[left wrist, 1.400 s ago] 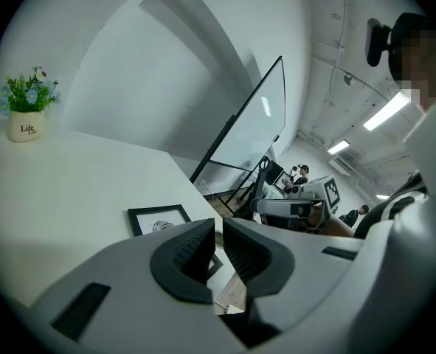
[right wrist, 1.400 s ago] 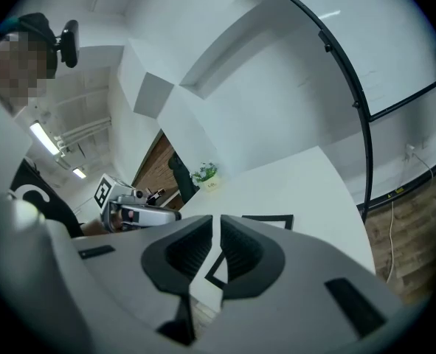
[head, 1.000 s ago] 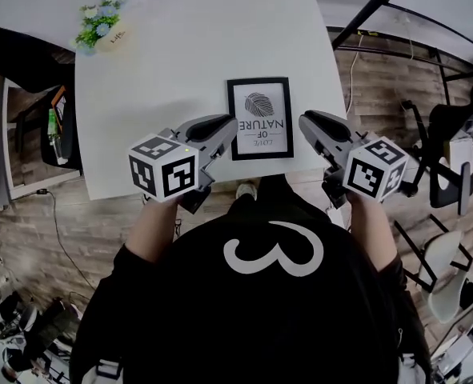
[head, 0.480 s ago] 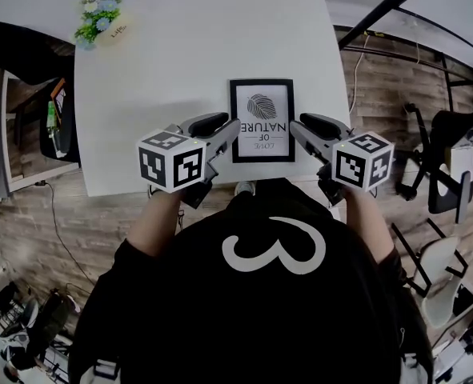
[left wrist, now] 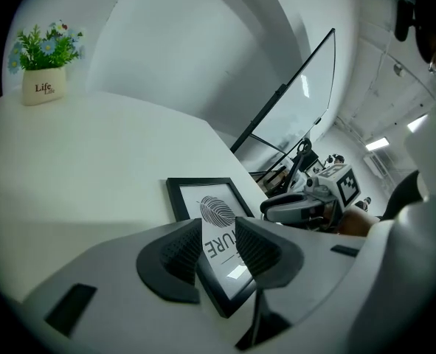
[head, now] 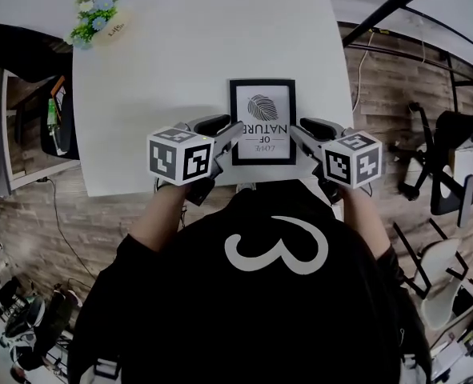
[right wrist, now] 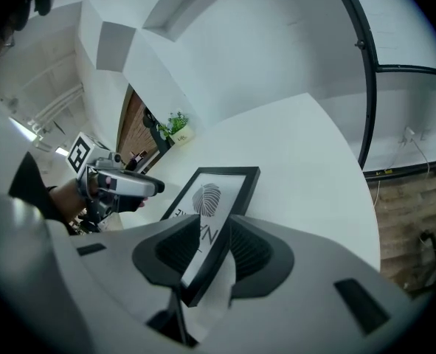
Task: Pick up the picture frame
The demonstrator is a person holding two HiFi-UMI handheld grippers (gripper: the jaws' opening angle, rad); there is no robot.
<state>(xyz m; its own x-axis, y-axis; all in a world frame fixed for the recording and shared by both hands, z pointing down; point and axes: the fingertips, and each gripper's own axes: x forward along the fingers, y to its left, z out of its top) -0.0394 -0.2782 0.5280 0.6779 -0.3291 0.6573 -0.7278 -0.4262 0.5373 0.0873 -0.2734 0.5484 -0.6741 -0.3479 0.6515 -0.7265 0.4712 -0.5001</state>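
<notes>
A black picture frame (head: 261,121) with a leaf print lies flat on the white table (head: 180,54), near its front edge. My left gripper (head: 230,131) is at the frame's left side. In the left gripper view its jaws are opening (left wrist: 218,231), and the frame's near corner (left wrist: 221,271) runs between the ribbed pads without being pressed. My right gripper (head: 295,131) is at the frame's right side. Its jaws stand open (right wrist: 216,231) astride that edge of the frame (right wrist: 216,198). Each gripper also sees the other one across the frame.
A small white pot of flowers (head: 97,22) stands at the table's far left corner. A dark shelf unit (head: 28,126) is left of the table. Black chairs (head: 448,174) and a black stand pole (head: 396,2) are on the wooden floor to the right.
Both grippers have come down and moved in toward the frame's two side edges. The frame has not moved.
</notes>
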